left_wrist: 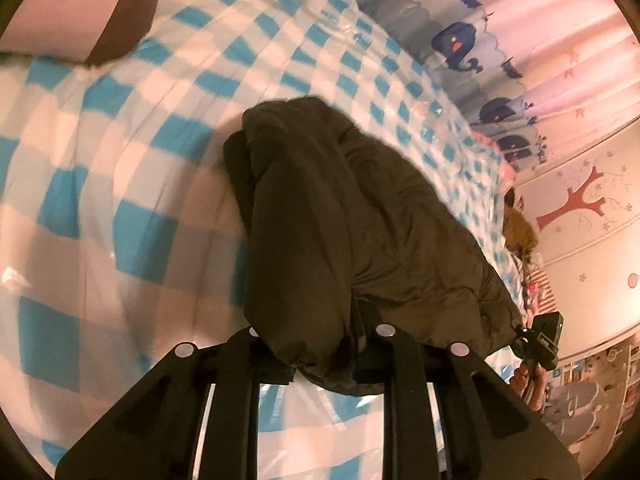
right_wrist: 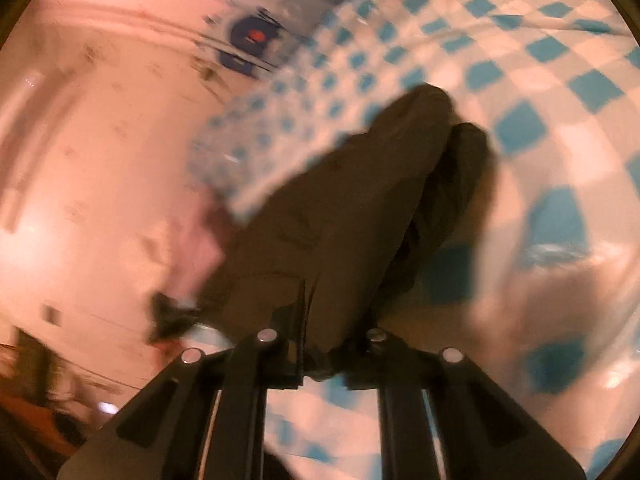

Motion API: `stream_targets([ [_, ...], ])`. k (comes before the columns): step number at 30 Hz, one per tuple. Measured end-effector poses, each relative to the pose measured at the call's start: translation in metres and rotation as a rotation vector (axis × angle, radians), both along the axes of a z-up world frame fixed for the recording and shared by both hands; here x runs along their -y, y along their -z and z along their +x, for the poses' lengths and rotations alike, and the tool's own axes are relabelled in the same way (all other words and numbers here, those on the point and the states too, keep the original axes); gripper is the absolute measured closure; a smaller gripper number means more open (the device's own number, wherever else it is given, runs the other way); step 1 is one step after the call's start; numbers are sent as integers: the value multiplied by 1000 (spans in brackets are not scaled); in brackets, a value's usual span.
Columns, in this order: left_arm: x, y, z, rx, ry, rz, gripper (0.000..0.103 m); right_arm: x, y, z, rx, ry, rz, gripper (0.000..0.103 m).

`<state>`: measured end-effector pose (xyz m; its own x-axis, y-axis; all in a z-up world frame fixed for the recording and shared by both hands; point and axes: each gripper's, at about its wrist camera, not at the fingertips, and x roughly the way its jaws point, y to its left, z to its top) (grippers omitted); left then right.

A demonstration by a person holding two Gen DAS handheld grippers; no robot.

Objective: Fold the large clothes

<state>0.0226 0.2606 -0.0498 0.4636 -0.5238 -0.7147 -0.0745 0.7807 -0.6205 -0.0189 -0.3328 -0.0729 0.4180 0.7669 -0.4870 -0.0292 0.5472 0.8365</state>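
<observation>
black jaws, silver round screws

Child's bedroom in a home.
Bed under blue-and-white checked cover (left_wrist: 120, 128), whale-print curtain (left_wrist: 460, 44) along far side, tree mural on wall (left_wrist: 580, 200) at right, pink pillow (left_wrist: 72, 8) far left.
</observation>
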Motion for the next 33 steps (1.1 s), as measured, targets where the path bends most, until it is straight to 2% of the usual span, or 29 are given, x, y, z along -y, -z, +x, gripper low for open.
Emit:
stream_targets([
  [1,-1,13,-3,4,1,32,79,-5,14,-2,-32,-18,-62,78],
  [2,-1,23,-7,27,-8,74,70,-9,24,-4,-54,-31,-112,63],
  [3,-2,30,-10,50,-22,100,61,-9,36,-9,-87,-27,-161,59],
  [4,-4,39,-19,82,-60,162,37,-5,43,-15,-104,-3,-157,57],
  [5,-7,42,-26,99,-99,202,17,0,46,-21,-115,20,-150,49],
  [6,-11,44,-35,118,-136,223,13,7,46,-31,-121,57,-171,46],
  [8,-17,43,-48,153,-155,216,13,15,36,-43,-89,94,-217,44],
  [11,-21,32,-62,186,-165,273,13,29,9,-51,-12,165,-282,43],
  [12,-22,27,-64,193,-171,294,13,30,-3,-51,28,179,-302,41],
  [13,-22,22,-64,189,-175,307,13,29,-9,-49,41,183,-309,32],
  [14,-23,17,-61,183,-162,283,12,28,-14,-43,38,186,-303,28],
  [16,-23,14,-53,163,-146,260,10,23,-8,-31,-2,168,-271,28],
  [19,-17,23,-30,74,-128,238,9,22,17,-19,-92,180,-196,28],
  [21,-11,30,-24,55,-134,230,9,19,35,-16,-143,177,-156,28],
  [23,-4,37,-16,38,-128,220,9,11,48,-14,-159,154,-75,28],
  [26,10,39,-10,47,-110,243,11,0,57,-12,-161,123,26,30],
  [27,15,39,-8,50,-101,253,18,-4,58,-11,-150,114,45,35],
  [28,21,39,-6,47,-73,243,43,-5,57,-9,-144,113,44,53],
  [29,23,40,-5,34,-54,232,61,-6,56,-9,-134,114,43,71],
  [31,31,32,-5,45,-33,257,77,-5,50,-11,-104,118,43,82],
  [33,35,23,-8,59,-16,285,84,-5,42,-14,-80,117,34,85],
])
